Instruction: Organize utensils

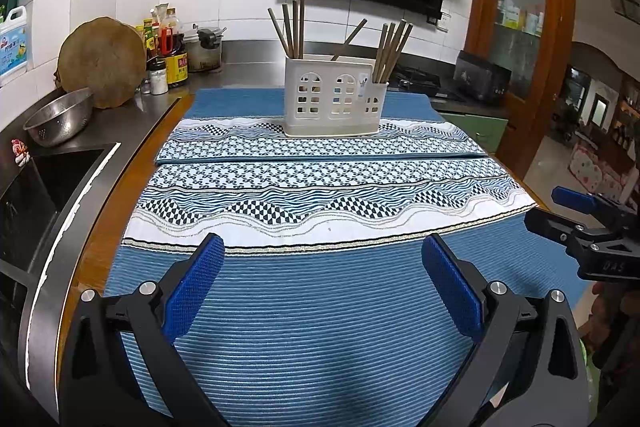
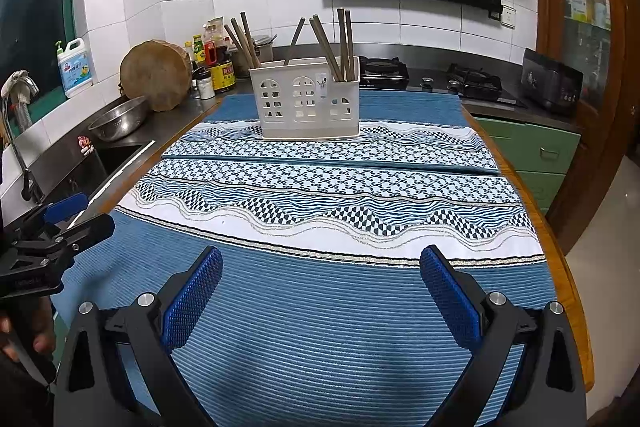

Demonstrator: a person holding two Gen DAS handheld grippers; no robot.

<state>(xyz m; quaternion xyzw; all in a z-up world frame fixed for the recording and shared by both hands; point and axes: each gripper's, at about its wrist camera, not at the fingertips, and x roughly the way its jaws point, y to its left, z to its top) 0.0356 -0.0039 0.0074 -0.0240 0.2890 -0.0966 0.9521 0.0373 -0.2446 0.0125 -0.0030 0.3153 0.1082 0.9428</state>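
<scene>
While both grippers hang empty over the near end of the table, we list the scene from left to right.

Item, at nine o'clock: sink point(image 2: 116, 155) and steel colander point(image 2: 117, 123) on the counter, well apart from the work.

Item, at seven o'clock: left gripper point(image 1: 322, 267), jaws spread wide, nothing between them, above the blue placemat point(image 1: 320, 307).

Item, at twelve o'clock: white utensil holder point(image 1: 335, 95), upright on the far placemat point(image 2: 320, 147). Chopsticks point(image 1: 294, 27) stand in it in three lots: a bunch in the left compartment, one stick leaning alone in the middle, a bunch in the right. No loose utensil shows on the mats.

Item, at five o'clock: right gripper point(image 2: 320, 267), jaws likewise spread wide and empty.

Hazards, in our judgement:
- The holder looks light and tall for its load; a sideways pull on a stick could tip it or slide it on the cloth.
- The sticks fan out, so jaws closing on one may catch its neighbours and drag them out.
- Thin round sticks may roll or slip between the pads.
- The placemats may wrinkle if a gripper drags across them.
- Two grippers reaching for one holder could knock together.
</scene>
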